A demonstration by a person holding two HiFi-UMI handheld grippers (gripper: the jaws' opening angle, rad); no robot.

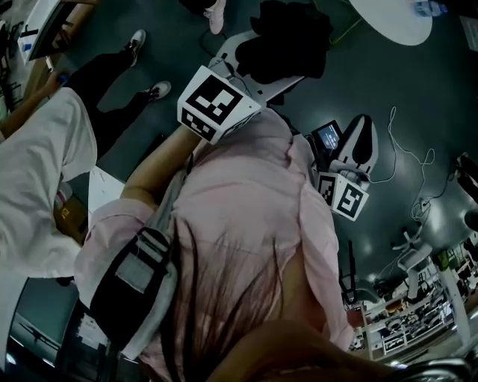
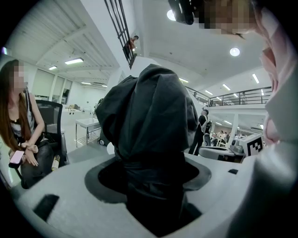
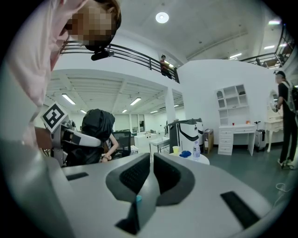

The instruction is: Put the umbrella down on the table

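The person's pink shirt (image 1: 246, 224) fills the middle of the head view, above a dark floor (image 1: 403, 97). A round white table (image 1: 392, 19) sits at that view's upper right, well apart from the black umbrella (image 2: 149, 116), which is up in the air and rests on no surface. Its folded bundle stands between the jaws of the left gripper (image 2: 149, 179), which are spread wide and clamped on it. The right gripper (image 3: 151, 174), nearby, has its 2 jaws drawn almost together with nothing between them.
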